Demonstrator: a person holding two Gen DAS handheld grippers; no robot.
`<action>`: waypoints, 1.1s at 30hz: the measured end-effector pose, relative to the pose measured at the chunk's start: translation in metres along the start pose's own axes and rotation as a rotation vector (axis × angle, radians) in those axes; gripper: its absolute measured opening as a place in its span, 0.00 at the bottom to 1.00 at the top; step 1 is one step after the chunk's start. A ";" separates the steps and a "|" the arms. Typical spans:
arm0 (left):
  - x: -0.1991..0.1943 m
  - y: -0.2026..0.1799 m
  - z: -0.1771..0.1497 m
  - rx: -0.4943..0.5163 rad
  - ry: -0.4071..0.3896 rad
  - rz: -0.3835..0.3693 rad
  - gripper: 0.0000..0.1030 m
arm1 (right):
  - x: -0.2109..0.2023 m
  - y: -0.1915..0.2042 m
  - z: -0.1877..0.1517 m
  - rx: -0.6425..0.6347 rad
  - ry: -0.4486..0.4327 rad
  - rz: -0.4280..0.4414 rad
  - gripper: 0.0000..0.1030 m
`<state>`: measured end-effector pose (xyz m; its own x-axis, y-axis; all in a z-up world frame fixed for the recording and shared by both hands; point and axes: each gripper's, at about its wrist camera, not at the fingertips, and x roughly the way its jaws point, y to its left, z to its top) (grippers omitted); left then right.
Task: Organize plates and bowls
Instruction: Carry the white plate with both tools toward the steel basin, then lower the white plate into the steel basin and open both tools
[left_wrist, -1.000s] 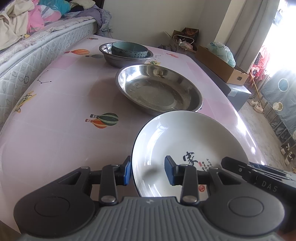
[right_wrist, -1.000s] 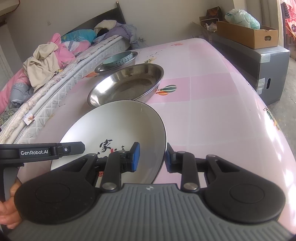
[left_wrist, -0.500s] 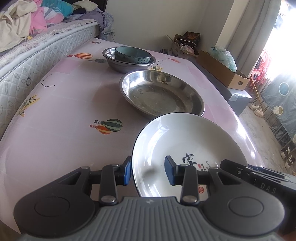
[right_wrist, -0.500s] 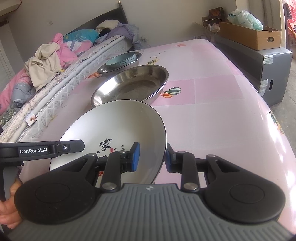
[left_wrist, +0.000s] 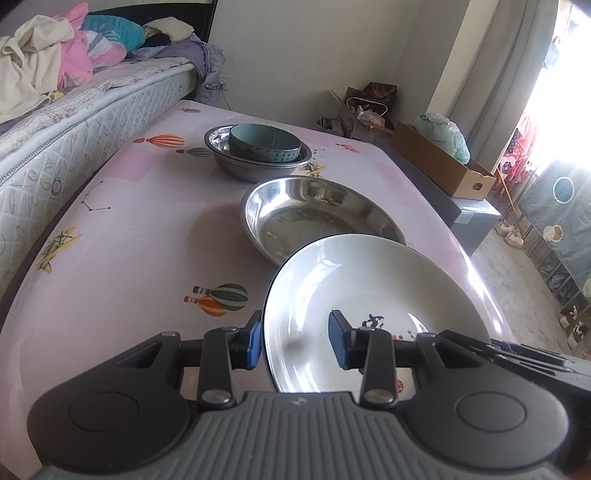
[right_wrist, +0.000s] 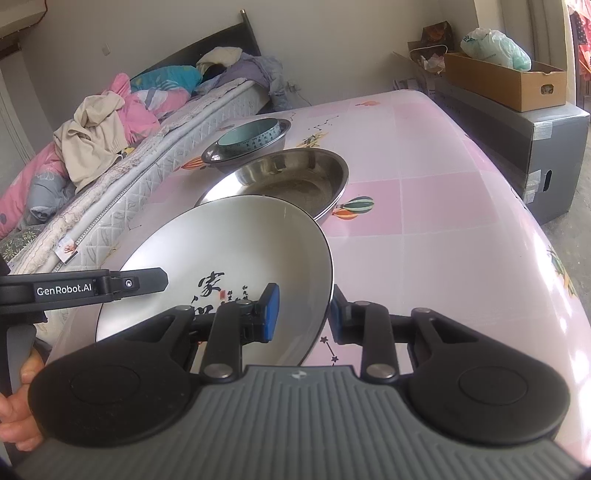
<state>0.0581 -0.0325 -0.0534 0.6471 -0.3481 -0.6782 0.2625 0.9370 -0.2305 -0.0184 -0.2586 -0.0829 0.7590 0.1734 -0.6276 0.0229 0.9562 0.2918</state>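
A white plate (left_wrist: 369, 288) with black characters hangs just above the pink table, held by both grippers. My left gripper (left_wrist: 295, 339) is shut on its left rim, and my right gripper (right_wrist: 304, 314) is shut on its right rim (right_wrist: 325, 266). The left gripper's finger (right_wrist: 140, 283) shows at the plate's far side in the right wrist view. Just beyond the plate lies a wide steel dish (left_wrist: 317, 214); the plate's far edge overlaps its near rim in both views. Behind it a teal bowl (left_wrist: 264, 144) sits inside a steel bowl (left_wrist: 255, 170).
A mattress (left_wrist: 55, 147) piled with clothes runs along the table's left side. A cardboard box (left_wrist: 443, 166) rests on a grey cabinet past the right edge. Bare pink tablecloth (left_wrist: 129, 240) lies left of the dishes. A hand (right_wrist: 18, 406) holds the left gripper.
The plate has risen a little in both grips and edged toward the steel dish, its far edge now covering the dish's near rim. Both grips are unchanged.
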 end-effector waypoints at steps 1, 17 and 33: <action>0.001 0.000 0.003 0.004 -0.004 0.001 0.36 | 0.001 0.000 0.003 0.000 -0.003 -0.001 0.27; 0.057 0.006 0.068 -0.023 -0.030 -0.002 0.36 | 0.057 -0.006 0.075 0.007 -0.034 -0.014 0.27; 0.112 0.023 0.090 -0.037 0.052 0.021 0.36 | 0.131 -0.013 0.112 -0.017 0.038 -0.033 0.27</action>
<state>0.2014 -0.0523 -0.0720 0.6136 -0.3274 -0.7185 0.2221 0.9448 -0.2408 0.1537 -0.2748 -0.0884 0.7325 0.1507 -0.6638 0.0361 0.9652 0.2590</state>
